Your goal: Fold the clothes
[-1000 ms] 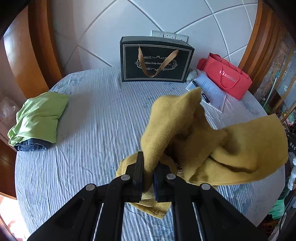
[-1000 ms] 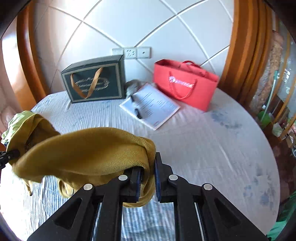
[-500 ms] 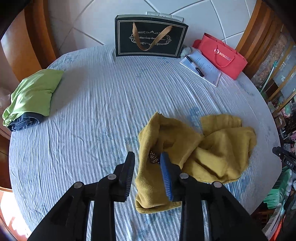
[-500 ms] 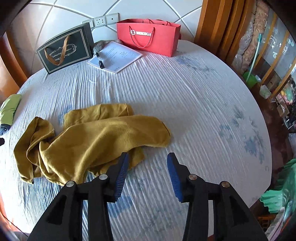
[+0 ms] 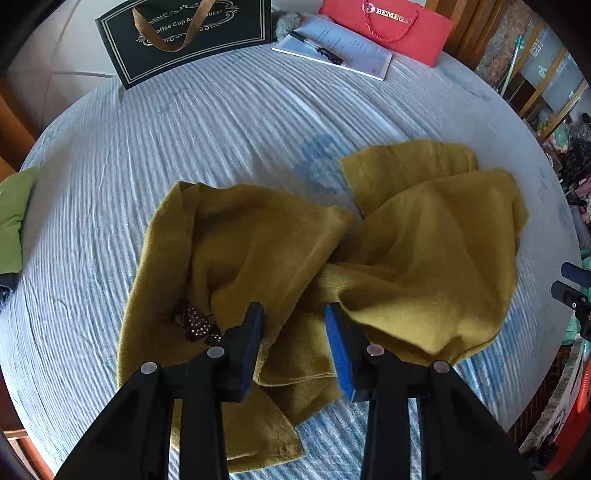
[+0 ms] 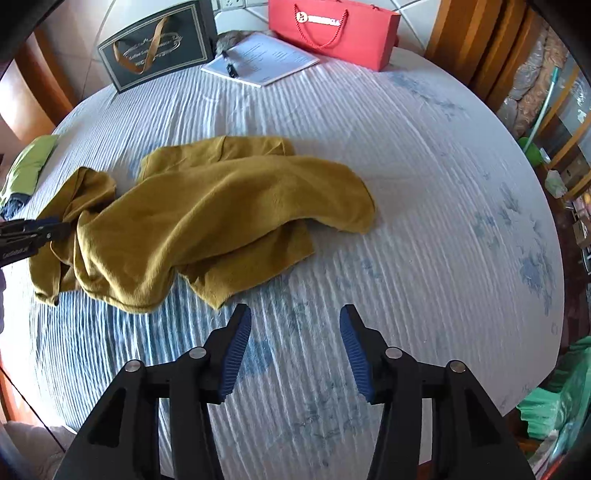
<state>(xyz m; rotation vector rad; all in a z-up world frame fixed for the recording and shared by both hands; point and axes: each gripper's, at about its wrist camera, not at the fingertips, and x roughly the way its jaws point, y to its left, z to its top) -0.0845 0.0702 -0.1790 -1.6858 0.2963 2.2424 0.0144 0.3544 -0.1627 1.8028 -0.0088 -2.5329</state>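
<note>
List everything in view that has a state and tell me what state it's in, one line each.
Mustard garment: crumpled on the table, unfolded, not held.
Left claw: open, over the garment's near edge.
Right claw: open, over bare tablecloth, clear of the garment.
Green garment: folded, at the table's left edge.
Black gift bag: upright.
Red gift bag: upright.
Pen: lying on the papers.

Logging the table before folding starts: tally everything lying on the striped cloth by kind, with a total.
Garments: 2, a crumpled mustard-yellow knit garment and a folded green garment.
Gift bags: 2, a black paper gift bag and a red paper gift bag.
Paper sheets: 1, white, printed.
Pens: 1, black.
Total: 6.
</note>
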